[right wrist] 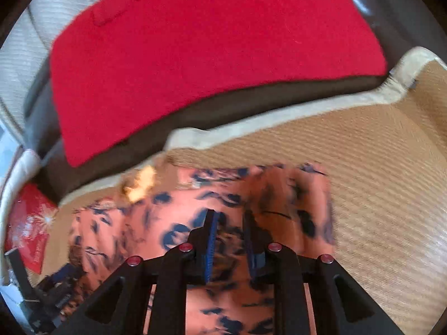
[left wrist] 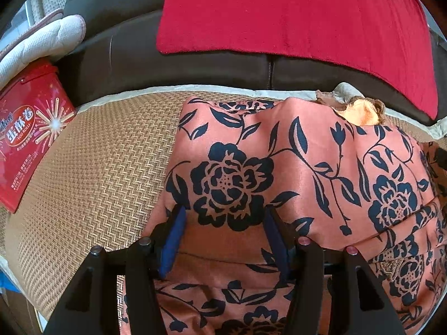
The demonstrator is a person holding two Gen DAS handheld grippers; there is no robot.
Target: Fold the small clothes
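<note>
A salmon-pink garment with dark blue flowers (left wrist: 279, 173) lies partly folded on a woven straw mat (left wrist: 92, 173). My left gripper (left wrist: 223, 212) is open just above the garment's near left part, with blue pads (left wrist: 174, 240) apart and nothing between them. In the right wrist view, which is blurred by motion, the same garment (right wrist: 173, 212) lies below my right gripper (right wrist: 229, 215). Its jaws stand a little apart over the cloth and hold nothing I can see. My left gripper's dark body shows at the lower left (right wrist: 56, 293).
A red cloth (left wrist: 293, 19) drapes over a dark brown sofa back (left wrist: 125, 55) behind the mat. A red snack tin (left wrist: 28, 131) stands at the left. A small orange cloth (left wrist: 360, 111) peeks out beyond the garment. Bare mat (right wrist: 377, 195) lies to the right.
</note>
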